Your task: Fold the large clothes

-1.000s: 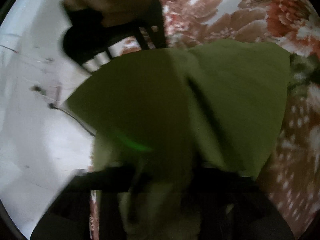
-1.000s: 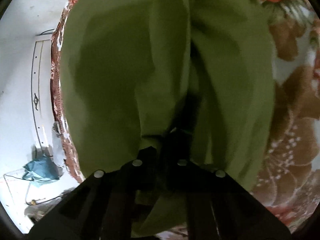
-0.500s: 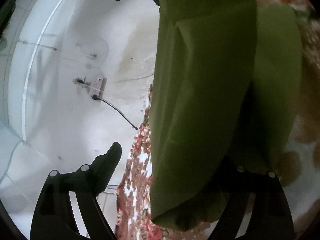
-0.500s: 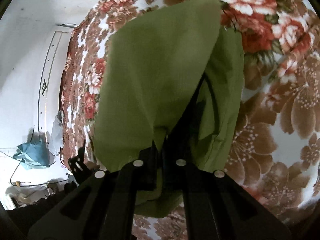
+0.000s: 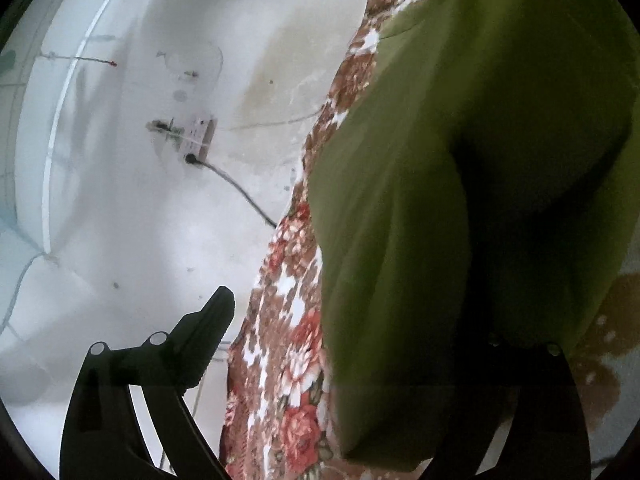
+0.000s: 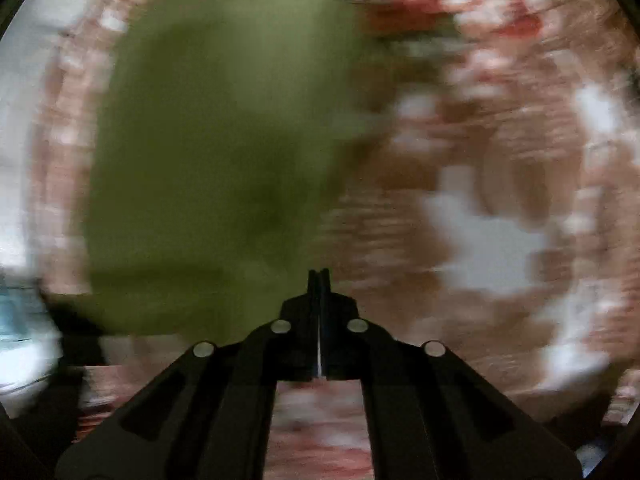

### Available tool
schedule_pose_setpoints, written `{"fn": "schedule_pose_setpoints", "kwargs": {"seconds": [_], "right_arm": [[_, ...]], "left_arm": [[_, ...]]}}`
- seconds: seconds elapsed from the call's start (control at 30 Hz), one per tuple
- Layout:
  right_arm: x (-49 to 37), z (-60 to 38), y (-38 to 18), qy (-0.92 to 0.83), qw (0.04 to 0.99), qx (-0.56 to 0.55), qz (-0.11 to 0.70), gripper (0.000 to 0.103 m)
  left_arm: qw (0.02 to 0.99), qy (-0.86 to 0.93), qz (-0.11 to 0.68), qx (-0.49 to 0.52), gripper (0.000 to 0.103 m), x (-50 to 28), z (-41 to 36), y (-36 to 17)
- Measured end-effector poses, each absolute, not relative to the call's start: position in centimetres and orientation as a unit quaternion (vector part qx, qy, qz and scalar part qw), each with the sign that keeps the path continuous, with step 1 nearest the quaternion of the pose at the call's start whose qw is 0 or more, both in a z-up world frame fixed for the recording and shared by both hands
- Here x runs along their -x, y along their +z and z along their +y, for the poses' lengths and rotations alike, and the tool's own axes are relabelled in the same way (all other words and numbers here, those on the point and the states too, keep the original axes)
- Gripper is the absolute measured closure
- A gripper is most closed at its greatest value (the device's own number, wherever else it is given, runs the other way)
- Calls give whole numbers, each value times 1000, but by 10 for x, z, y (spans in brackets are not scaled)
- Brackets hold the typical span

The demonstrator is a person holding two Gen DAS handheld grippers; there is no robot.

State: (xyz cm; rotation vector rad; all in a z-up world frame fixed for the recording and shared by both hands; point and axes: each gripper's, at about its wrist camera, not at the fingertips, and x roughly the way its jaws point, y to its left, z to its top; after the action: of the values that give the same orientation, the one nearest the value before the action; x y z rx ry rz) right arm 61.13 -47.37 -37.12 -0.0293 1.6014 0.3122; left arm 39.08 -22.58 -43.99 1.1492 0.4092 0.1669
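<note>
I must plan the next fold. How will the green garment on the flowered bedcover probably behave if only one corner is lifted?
The green garment will probably behave floppy: it already lies in soft folds and sags over its own layers. It seems light and thin, so it should lift easily. On the flowered bedcover it may slide instead of staying flat.

The garment [image 5: 460, 200] lies on the bedspread [image 5: 288, 320], filling the right of the left wrist view; the floor [image 5: 160, 220] lies left, a cable [image 5: 236, 188] crossing it toward the bedspread's edge.
</note>
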Motion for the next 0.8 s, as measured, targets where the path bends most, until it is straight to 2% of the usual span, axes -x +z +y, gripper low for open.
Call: {"fn": "schedule_pose_setpoints", "kwargs": {"seconds": [0.07,0.1,0.17,0.27,0.37,0.47,0.5,0.53,0.57,0.6,0.8], "right_arm": [[-611,-497,-386,138,667,-88,727,102],[-607,-502,-380,151,670,-121,717,102],[-598,-497,-360,187,684,-144,691,102],[-579,-472,-337,282,651,-228,667,101],[-573,-447,-344,290,636,-223,679,93],[-586,-447,-376,264,617,-261,694,76],[-591,-452,-379,261,616,-273,692,63],[-598,-456,-382,261,616,-280,689,44],[-603,-459,-383,252,625,-271,687,36],[-608,-462,-383,246,633,-267,684,32],[-618,-460,-397,255,612,-259,702,30]], "left_arm": [[817,76,208,-532,11,-388,-218,-441],[814,72,184,-546,11,-377,-218,-440],[808,57,173,-560,11,-365,-219,-443],[810,54,180,-556,12,-366,-221,-445],[812,56,185,-551,11,-370,-218,-442],[816,55,184,-545,11,-367,-219,-441],[816,52,182,-546,11,-368,-220,-441],[816,49,179,-548,11,-371,-220,-441],[816,47,179,-548,11,-374,-219,-440],[816,47,179,-548,11,-375,-219,-441],[824,46,187,-533,10,-381,-213,-438]]}}
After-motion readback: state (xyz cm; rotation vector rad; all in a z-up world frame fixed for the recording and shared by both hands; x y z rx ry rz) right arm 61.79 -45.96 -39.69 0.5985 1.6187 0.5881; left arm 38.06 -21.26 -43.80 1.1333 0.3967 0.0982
